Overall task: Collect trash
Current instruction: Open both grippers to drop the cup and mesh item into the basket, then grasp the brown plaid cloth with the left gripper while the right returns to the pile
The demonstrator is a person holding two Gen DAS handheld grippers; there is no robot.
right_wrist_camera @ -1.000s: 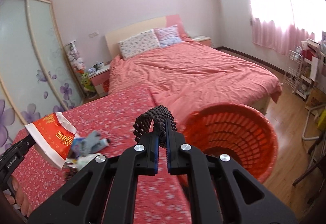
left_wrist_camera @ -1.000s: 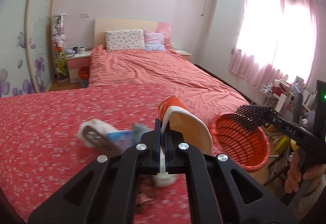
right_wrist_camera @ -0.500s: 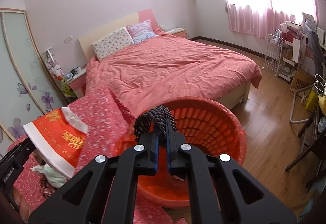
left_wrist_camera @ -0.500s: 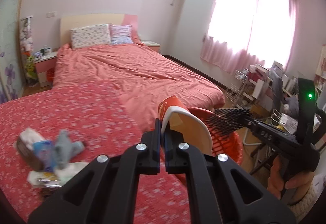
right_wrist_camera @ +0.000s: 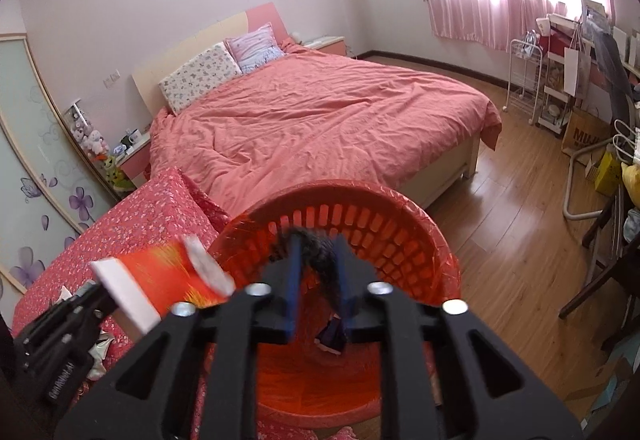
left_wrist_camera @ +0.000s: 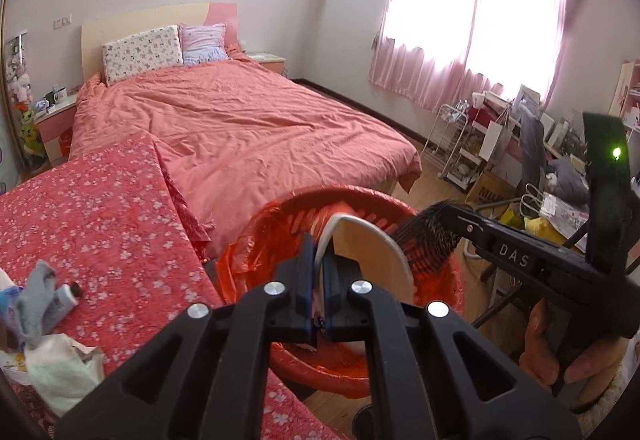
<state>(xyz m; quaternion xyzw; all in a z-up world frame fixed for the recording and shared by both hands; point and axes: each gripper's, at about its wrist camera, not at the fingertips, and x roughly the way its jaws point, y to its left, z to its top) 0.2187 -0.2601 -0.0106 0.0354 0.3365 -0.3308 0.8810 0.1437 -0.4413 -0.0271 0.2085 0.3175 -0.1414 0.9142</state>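
The paper cup [left_wrist_camera: 362,260], red outside and tan inside, is pinched at its rim by the left gripper [left_wrist_camera: 319,282], fingers pressed onto it, above the orange basket [left_wrist_camera: 454,292]. The black mesh piece [right_wrist_camera: 316,246] sits between the fingers of the right gripper [right_wrist_camera: 318,282], whose jaws have just been opening; it hangs blurred over the basket's far inner wall. A dark scrap [right_wrist_camera: 331,336] lies inside. More litter [left_wrist_camera: 44,304] rests on the floral cloth [left_wrist_camera: 104,216] at left. The bed [right_wrist_camera: 320,112] lies beyond.
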